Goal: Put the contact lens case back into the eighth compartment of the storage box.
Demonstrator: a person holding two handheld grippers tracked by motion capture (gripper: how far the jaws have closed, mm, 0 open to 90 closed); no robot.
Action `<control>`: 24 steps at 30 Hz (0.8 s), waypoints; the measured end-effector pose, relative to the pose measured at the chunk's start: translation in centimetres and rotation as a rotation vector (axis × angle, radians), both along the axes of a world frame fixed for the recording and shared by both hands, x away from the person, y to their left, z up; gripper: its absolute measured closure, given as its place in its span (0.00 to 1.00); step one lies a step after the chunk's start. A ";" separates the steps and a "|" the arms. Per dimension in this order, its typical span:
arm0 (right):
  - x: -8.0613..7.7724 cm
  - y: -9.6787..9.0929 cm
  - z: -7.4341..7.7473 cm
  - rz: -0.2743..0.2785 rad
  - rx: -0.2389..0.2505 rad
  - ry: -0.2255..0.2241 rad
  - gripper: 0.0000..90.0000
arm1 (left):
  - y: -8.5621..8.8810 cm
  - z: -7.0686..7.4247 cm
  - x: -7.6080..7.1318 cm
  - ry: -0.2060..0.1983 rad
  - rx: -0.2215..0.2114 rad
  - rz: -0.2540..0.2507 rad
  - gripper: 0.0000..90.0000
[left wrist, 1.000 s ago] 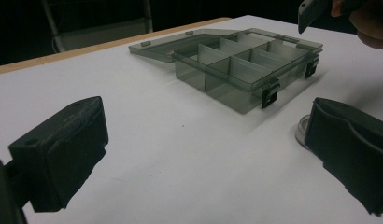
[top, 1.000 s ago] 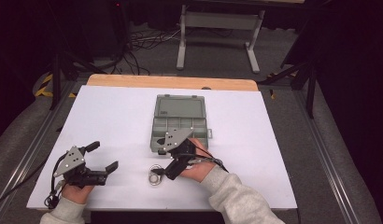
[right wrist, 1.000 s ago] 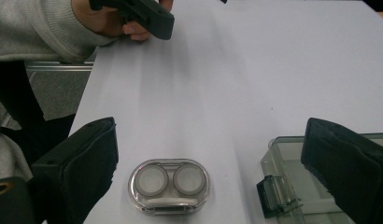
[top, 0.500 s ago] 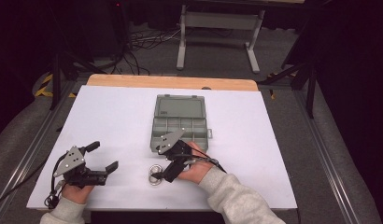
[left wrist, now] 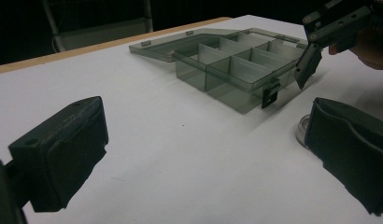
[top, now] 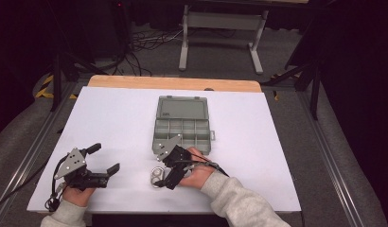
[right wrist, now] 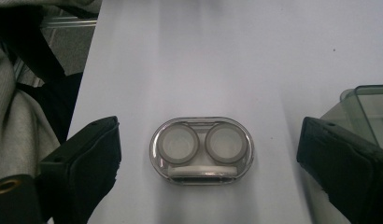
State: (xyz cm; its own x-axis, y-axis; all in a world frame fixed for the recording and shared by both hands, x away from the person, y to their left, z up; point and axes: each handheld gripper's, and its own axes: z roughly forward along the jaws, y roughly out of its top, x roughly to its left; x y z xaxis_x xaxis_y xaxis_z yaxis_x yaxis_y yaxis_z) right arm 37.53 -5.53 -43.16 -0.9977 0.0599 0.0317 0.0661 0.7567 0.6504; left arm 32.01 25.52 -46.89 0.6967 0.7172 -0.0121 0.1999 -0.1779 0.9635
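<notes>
Nearest me, at the lower left of the high view, my left gripper (top: 106, 159) rests on the white counter (top: 111, 123) with its fingers (left wrist: 63, 151) spread wide and nothing between them. It sits where it sat a second ago; I record no change on that side.

The change is on the right. My right gripper (top: 160, 178) has come down and toward me from the front edge of the organiser box (top: 182, 127), and it now stands over the small clear lens case (top: 157, 176) at lower centre of the high view. In my judgement this is the approach to a pick, with no grasp made yet.

The right gripper view settles what the high view cannot. There the lens case (right wrist: 202, 150) lies flat at centre frame, two round wells side by side inside an oval shell. The right fingers (right wrist: 82, 168) stand wide on either side of it, well apart from its ends and not touching. From above, the gripper body hides most of the case and the finger spacing is hard to read.

Farther off, the left gripper view shows the organiser box (left wrist: 236, 70) side-on: lid thrown back flat on the counter, dividers upright, compartments apparently empty, latch hanging at the front. The high view confirms the open lid, though the compartment contents are too small there to judge.

Beyond the counter's far edge stands a metal frame (top: 223, 33) on the floor, in the upper part of the high view.
</notes>
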 end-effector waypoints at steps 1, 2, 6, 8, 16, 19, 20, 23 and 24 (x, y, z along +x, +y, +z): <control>0.0 0.0 -0.1 0.001 -0.003 0.001 0.08 | 0.0 0.0 0.0 0.000 0.000 0.000 0.01; 0.0 0.1 -0.2 0.006 -0.008 0.001 0.08 | 0.0 0.0 0.0 -0.002 -0.002 0.000 0.01; -0.1 0.3 -0.5 0.011 -0.033 0.014 0.08 | 0.0 0.0 0.0 0.001 -0.004 0.000 0.01; -0.1 0.4 -0.7 0.014 -0.047 0.018 0.08 | 0.0 0.0 0.0 0.001 -0.004 0.000 0.01; 0.0 0.7 -1.3 0.019 -0.078 0.033 0.10 | 0.0 0.0 0.0 0.000 -0.003 0.000 0.01; -0.1 0.9 -1.6 0.024 -0.102 0.036 0.11 | 0.0 0.0 0.0 0.000 -0.004 -0.001 0.01; -0.2 1.0 -1.7 0.022 -0.109 0.040 0.11 | 0.0 0.0 0.0 0.000 -0.003 -0.001 0.01; -0.2 1.1 -1.8 0.026 -0.116 0.042 0.11 | 0.0 0.0 0.0 0.000 -0.003 -0.001 0.01; -0.3 1.2 -1.9 0.022 -0.120 0.038 0.13 | 0.0 0.0 0.0 -0.001 0.002 -0.001 0.01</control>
State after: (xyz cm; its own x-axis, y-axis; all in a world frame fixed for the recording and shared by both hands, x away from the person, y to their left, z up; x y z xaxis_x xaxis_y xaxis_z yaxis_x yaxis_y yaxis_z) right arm 37.25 -4.34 -45.06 -0.9970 0.0439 0.0630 0.0715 0.8305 0.5524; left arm 32.02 25.50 -46.89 0.6972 0.7168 -0.0101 0.1992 -0.1802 0.9633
